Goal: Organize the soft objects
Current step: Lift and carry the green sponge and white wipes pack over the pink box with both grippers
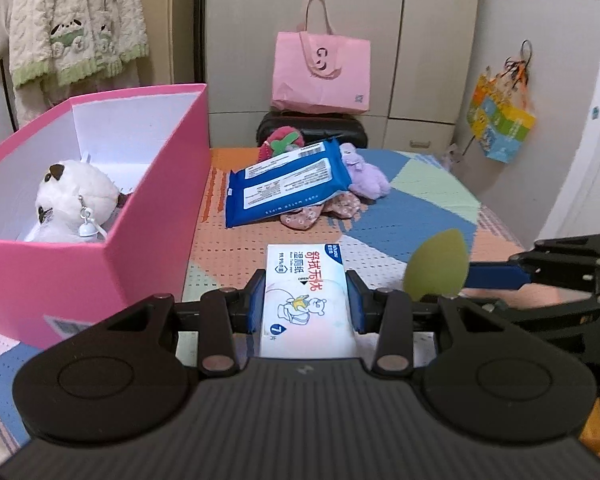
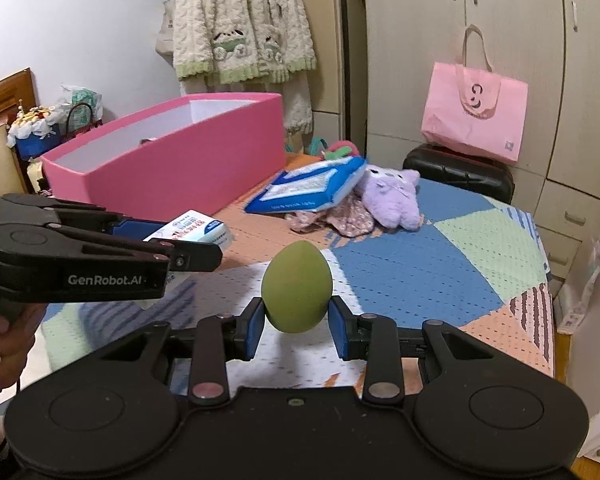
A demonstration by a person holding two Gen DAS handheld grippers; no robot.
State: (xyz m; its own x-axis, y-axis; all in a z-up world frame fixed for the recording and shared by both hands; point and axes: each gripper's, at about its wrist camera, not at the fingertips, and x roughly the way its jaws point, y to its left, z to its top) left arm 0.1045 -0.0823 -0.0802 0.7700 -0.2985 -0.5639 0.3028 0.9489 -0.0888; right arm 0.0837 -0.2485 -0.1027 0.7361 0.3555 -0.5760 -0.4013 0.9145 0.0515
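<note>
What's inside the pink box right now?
A white plush toy with dark ears sits in the pink box, a small bottle charm hanging from it. The near wall hides the box floor beside it.

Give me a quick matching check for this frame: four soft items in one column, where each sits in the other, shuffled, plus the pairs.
Items:
1. white wipes pack
2. green egg-shaped sponge
3. white plush toy
4. purple plush toy

Places:
A. inside the pink box
B. in the right gripper
C. on the bedspread, beside the blue wipes pack
D. in the left gripper

Pairs: 1-D, 2-B, 3-A, 4-C
</note>
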